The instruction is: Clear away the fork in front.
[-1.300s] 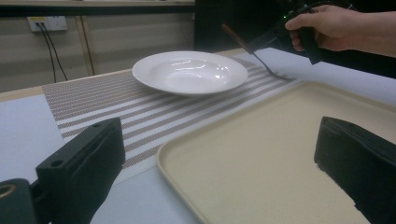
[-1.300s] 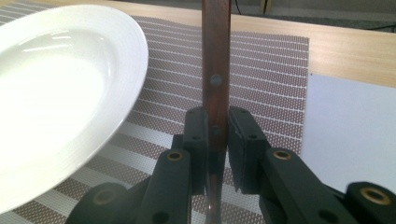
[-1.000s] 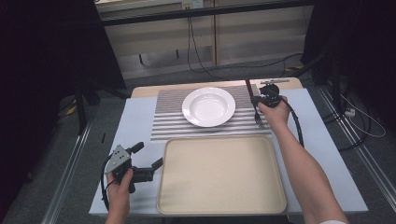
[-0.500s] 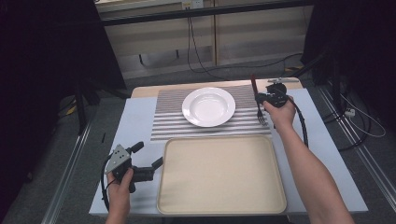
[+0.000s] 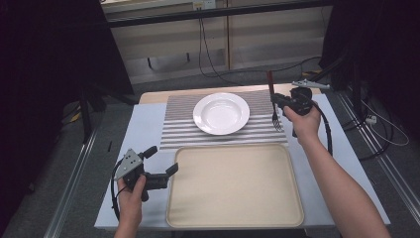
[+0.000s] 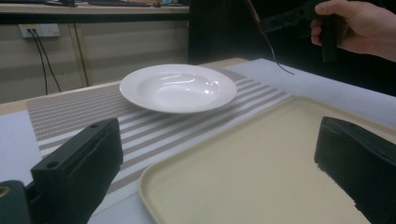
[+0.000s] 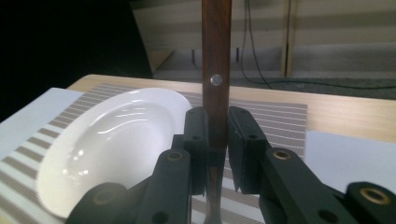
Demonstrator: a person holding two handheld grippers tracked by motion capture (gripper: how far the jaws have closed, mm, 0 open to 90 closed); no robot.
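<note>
One fork (image 5: 274, 101), now higher off the striped mat (image 5: 178, 130), clamped in right gripper (image 5: 280, 100) jaws; left gripper (image 5: 161, 166) jaws apart.

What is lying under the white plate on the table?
The white plate sits on a striped placemat, which lies over the pale table cover. The stripes show all around the plate; the part of the mat directly beneath it is covered.

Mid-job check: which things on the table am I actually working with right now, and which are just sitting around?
In the job:
right gripper, shut on the wooden-handled metal fork
round white ceramic plate
grey-and-white striped placemat

Lying about:
beige rectangular plastic tray
left gripper, open, beside the tray
black cables on the floor behind
</note>
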